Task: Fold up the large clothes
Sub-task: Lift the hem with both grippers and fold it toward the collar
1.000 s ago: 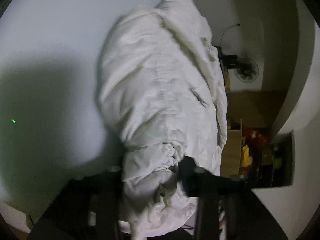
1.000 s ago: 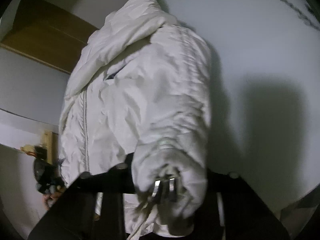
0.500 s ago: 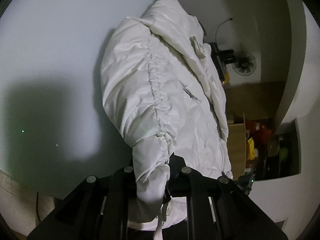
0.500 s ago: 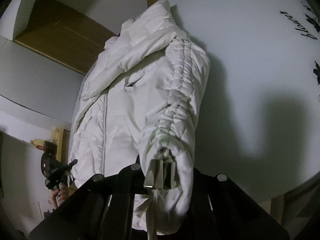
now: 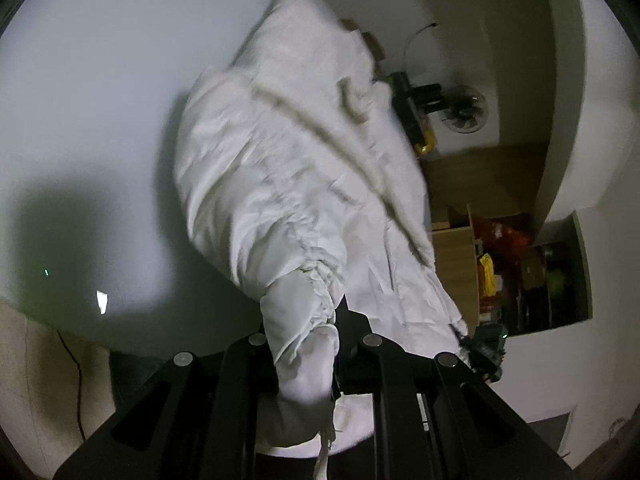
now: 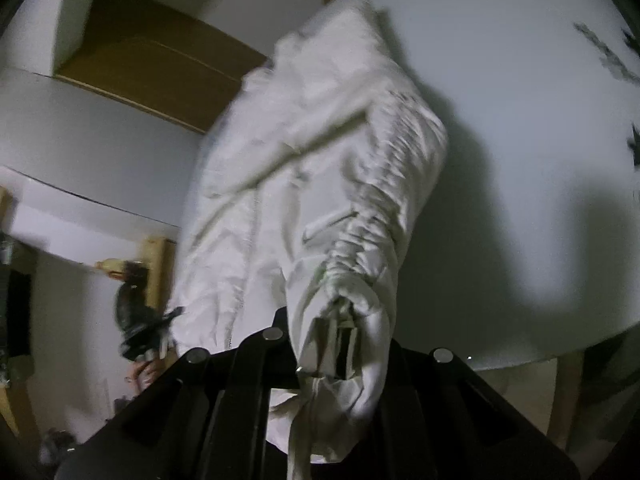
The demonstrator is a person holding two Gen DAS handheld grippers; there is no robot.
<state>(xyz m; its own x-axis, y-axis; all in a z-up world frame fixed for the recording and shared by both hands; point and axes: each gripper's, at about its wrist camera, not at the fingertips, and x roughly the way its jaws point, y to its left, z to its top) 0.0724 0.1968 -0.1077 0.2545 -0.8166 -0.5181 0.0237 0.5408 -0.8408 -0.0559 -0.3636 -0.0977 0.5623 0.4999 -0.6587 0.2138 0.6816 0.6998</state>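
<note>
puffy white quilted jacket (image 5: 304,184) over pale table (image 5: 100,100): soft, light, slippery; both grippers (image 5: 308,344) (image 6: 336,344) clamp cuffs; better hold there.

White puffy quilted jacket (image 5: 304,184), front zipper visible, stretched over the white round table (image 5: 100,100); sleeve cuffs bunched.

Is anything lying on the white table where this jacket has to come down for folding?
Nothing visible. Both claws, left and right, grip the cuffs of the white puffer jacket. The round white table around it looks bare apart from black printed marks; the area under the jacket is hidden.
</note>
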